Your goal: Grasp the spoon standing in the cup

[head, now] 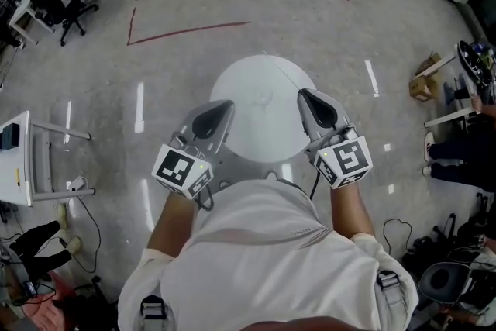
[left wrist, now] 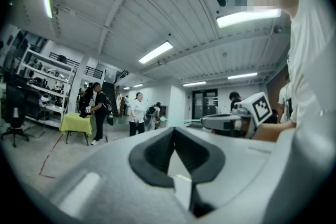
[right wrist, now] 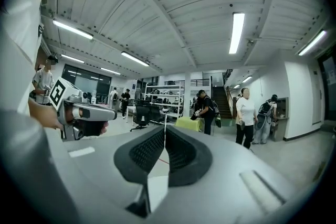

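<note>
No cup or spoon shows in any view. In the head view a round white table (head: 263, 128) stands in front of the person, its top looking bare. My left gripper (head: 225, 106) and right gripper (head: 306, 95) are held side by side over its near edge, both tilted up and away. In the left gripper view the jaws (left wrist: 175, 129) meet at the tips with nothing between them; the right gripper (left wrist: 226, 122) shows beside it. The right gripper view shows its jaws (right wrist: 165, 128) pressed together and empty, with the left gripper (right wrist: 86, 113) off to the left.
Several people stand in the hall beyond (right wrist: 245, 113). A yellow-green covered table (left wrist: 74, 123) and an office chair (head: 66, 8) stand far off. Red tape lines (head: 190, 31) mark the floor. A white desk (head: 19, 159) is at the left, and cables lie on the floor.
</note>
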Demonstrator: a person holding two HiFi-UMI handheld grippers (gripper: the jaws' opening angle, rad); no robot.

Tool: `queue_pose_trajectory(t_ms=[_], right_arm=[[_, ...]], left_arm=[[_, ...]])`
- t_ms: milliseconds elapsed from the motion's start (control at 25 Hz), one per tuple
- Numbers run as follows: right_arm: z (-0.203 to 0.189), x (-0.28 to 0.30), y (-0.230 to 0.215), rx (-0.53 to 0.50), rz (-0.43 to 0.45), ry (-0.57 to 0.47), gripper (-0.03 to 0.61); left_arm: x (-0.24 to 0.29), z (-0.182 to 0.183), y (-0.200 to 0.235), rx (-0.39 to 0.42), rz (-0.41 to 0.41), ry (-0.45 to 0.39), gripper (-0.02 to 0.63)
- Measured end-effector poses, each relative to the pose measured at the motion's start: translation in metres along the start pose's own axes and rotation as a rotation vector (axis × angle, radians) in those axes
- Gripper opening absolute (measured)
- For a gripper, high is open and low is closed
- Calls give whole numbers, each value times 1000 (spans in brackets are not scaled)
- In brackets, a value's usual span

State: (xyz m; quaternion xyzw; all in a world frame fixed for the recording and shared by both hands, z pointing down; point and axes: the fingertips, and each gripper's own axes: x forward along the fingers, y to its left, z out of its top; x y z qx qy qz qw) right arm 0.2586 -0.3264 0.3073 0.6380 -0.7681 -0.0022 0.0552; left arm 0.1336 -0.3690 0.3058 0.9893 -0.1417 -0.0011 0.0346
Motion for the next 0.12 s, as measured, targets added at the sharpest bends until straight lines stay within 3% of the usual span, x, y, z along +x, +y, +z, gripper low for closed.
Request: queue_pose_trajectory(t_ms=[120], right_arm=[[1,1,2,11,-5,1,12]], left_arm=[[-5,0,3,-2,9,3,2]])
